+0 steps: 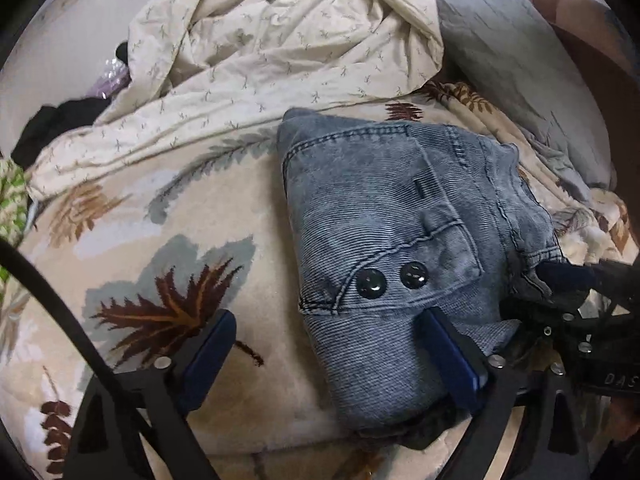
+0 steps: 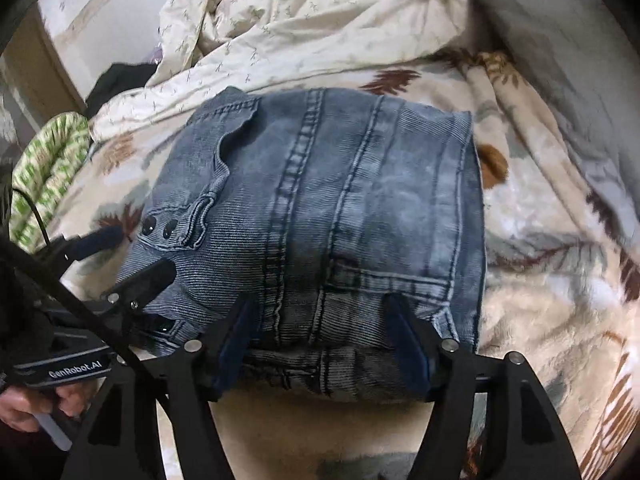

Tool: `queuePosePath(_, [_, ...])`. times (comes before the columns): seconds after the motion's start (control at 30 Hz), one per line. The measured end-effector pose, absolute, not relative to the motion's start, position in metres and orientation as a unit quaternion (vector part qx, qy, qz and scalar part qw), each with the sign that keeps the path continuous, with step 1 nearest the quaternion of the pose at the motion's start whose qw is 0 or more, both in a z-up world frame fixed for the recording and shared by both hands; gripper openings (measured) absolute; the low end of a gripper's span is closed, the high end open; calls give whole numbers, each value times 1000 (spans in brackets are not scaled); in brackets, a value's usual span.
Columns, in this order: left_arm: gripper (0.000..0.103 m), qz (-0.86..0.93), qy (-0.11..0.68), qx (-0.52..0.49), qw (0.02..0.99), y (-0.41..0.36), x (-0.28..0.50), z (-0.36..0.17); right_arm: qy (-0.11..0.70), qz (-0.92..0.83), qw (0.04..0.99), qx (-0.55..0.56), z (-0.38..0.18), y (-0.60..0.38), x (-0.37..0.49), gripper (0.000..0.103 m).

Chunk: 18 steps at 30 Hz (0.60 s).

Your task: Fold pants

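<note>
Folded into a thick bundle, the blue-grey jeans (image 1: 392, 208) (image 2: 320, 200) lie on the leaf-patterned bedspread (image 1: 140, 220), with two dark buttons facing up. My left gripper (image 1: 328, 340) stands open at the bundle's near left corner. One of its pads is over the bedspread and the other rests on the denim. The same gripper shows at the left of the right wrist view (image 2: 136, 254). My right gripper (image 2: 322, 328) is open across the bundle's near edge, with denim between its fingers and no visible pinch.
A crumpled cream duvet (image 1: 280, 52) is heaped behind the jeans, with a grey pillow (image 1: 512, 72) at the back right. A black garment (image 1: 44, 124) and a green patterned cloth (image 2: 48, 176) lie at the left. A hand (image 2: 24, 404) holds the left gripper's handle.
</note>
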<state>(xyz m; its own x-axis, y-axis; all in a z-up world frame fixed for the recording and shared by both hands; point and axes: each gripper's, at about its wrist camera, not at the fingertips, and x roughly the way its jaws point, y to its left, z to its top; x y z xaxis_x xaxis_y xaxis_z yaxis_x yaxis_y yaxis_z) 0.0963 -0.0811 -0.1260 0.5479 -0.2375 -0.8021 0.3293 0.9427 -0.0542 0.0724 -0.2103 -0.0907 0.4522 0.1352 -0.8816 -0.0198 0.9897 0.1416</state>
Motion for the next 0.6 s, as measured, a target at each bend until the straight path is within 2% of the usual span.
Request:
queuePosePath(0.2, [100, -163, 461, 11, 872, -72, 99, -127, 522, 51, 849, 68, -94, -215, 75, 72])
queuePosePath(0.33, [94, -171, 450, -4, 877, -63, 90, -109, 511, 57, 854, 79, -84, -218, 68, 71])
queuePosePath(0.5, [93, -152, 390, -19, 908, -42, 83, -65, 440, 42, 893, 84, -43, -231, 57, 71])
queuePosePath(0.6, [94, -150, 365, -9, 919, -37, 86, -48, 427, 21, 897, 107, -33, -249, 56, 71])
